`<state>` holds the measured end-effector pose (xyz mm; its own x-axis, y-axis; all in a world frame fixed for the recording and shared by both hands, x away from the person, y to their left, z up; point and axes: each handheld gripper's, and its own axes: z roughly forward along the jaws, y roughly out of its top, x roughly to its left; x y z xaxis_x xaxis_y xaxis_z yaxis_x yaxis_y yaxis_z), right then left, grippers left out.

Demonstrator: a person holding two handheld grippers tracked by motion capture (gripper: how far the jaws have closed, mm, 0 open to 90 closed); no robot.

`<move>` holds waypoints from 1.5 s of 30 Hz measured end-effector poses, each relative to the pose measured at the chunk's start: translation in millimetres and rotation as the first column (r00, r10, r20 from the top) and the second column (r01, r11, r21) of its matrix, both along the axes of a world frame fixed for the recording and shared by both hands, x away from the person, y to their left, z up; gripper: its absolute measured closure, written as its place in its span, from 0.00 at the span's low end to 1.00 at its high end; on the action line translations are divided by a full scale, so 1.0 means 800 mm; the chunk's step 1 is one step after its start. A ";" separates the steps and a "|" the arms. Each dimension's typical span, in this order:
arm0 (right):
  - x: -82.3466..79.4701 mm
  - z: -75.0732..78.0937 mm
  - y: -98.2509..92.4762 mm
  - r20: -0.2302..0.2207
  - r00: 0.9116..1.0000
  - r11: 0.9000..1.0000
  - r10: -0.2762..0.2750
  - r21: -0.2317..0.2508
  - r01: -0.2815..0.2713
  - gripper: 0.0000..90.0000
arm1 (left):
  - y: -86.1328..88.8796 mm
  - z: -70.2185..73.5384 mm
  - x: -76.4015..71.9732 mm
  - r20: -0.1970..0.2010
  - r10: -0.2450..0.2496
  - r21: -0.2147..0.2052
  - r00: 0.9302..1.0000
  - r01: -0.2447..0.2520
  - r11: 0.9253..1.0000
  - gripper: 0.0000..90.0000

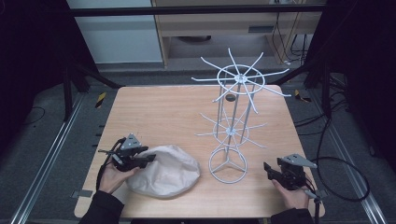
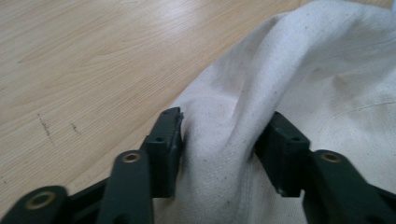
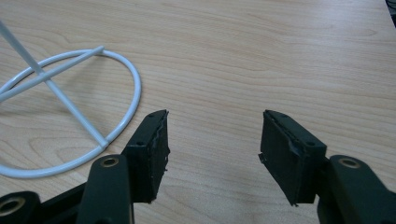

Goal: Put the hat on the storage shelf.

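A cream cloth hat [image 1: 170,175] lies slumped on the wooden table [image 1: 163,112] near the front left. My left gripper [image 1: 150,158] is at its left edge. In the left gripper view a raised fold of the hat [image 2: 327,70] fills the gap of that gripper [image 2: 226,133], and both pads touch the cloth. A white wire rack [image 1: 232,126] with two tiers of radiating arms stands right of centre. My right gripper [image 1: 267,168] rests near the front right corner; in its own view this gripper [image 3: 212,135] is open over bare wood, with the rack's base ring [image 3: 135,84] to its left.
Bare tabletop stretches behind the hat and left of the rack. The rack's upper arms [image 1: 261,84] reach out over the table's far right corner. A cable [image 1: 345,179] trails from the right gripper off the table's right edge.
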<state>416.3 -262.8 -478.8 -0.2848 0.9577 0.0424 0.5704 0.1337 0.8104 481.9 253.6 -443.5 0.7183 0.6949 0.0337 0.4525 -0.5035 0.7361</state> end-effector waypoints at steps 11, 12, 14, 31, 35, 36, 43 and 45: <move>0.000 0.000 -0.001 -0.001 1.000 1.000 0.001 0.001 -0.001 0.46 | 0.004 0.005 -0.006 -0.037 0.026 -0.020 0.999 -0.027 0.999 0.92; -0.001 0.001 0.000 -0.005 1.000 1.000 -0.001 0.008 0.001 0.46 | 0.005 0.006 -0.008 -0.040 0.031 -0.030 0.999 -0.032 0.999 0.92; -0.001 0.001 -0.001 -0.003 1.000 1.000 0.001 0.004 -0.001 0.46 | 0.007 0.010 -0.011 -0.048 0.039 -0.058 0.998 -0.041 0.997 0.94; -0.001 0.001 -0.002 0.005 1.000 1.000 0.002 0.001 -0.002 0.46 | 0.025 0.049 -0.037 0.011 0.104 -0.233 0.994 -0.099 0.967 0.95; -0.001 0.001 -0.002 0.008 1.000 1.000 0.003 -0.001 -0.003 0.46 | 0.030 0.058 -0.041 0.031 0.124 -0.282 0.992 -0.111 0.953 0.95; -0.001 0.001 -0.002 0.006 1.000 1.000 0.003 0.004 -0.003 0.46 | 0.031 0.061 -0.043 0.037 0.132 -0.298 0.990 -0.116 0.948 0.95; -0.002 0.003 -0.002 0.019 1.000 1.000 0.005 0.011 -0.005 0.46 | 0.038 0.085 -0.057 0.117 0.180 -0.398 0.977 -0.120 0.910 0.95; -0.002 0.003 -0.002 0.020 1.000 1.000 0.006 0.008 -0.006 0.46 | 0.039 0.091 -0.060 0.136 0.185 -0.423 0.973 -0.112 0.899 0.95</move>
